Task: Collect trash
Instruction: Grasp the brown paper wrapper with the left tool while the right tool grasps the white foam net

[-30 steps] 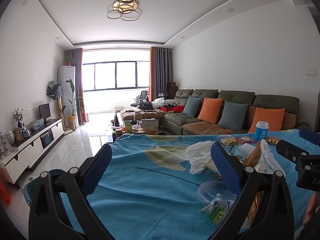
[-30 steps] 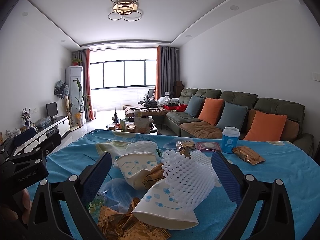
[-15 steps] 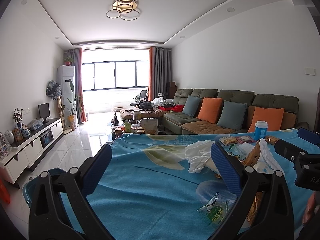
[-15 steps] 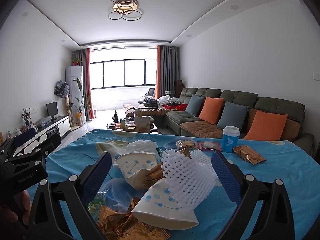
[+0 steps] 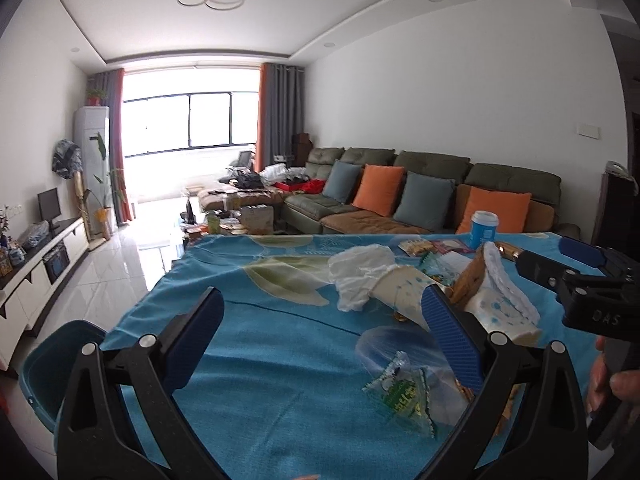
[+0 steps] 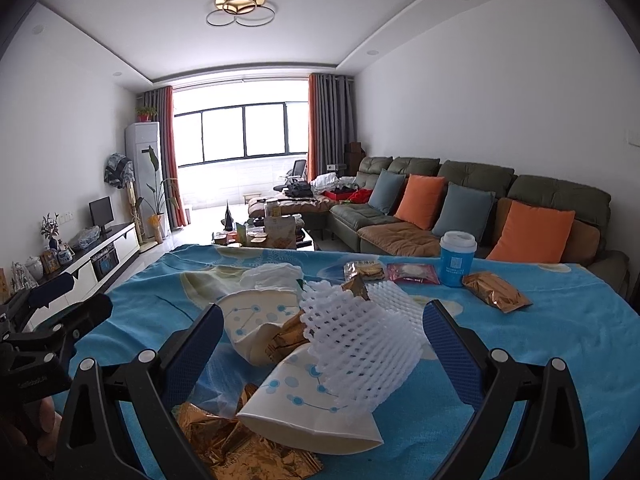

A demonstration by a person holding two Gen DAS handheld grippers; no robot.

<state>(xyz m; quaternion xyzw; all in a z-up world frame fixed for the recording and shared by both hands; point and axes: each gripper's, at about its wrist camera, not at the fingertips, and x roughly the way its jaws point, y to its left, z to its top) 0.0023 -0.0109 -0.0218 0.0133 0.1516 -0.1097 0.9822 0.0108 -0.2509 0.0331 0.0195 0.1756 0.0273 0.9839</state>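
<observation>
Both views have tipped down a little since a moment ago, so the ceiling lamp sits higher and more of the bench (image 5: 256, 344) shows. Nearest, the left claw (image 5: 324, 332) and the right claw (image 6: 322, 342) hover with fingers spread apart and nothing between them, the right one just before the white foam net (image 6: 360, 354) lying on a crushed paper cup (image 6: 316, 412) and gold foil wrappers (image 6: 232, 444). Farther back stand a blue cup (image 6: 457, 258) and snack packets, with a sofa (image 6: 460, 216) beyond.
</observation>
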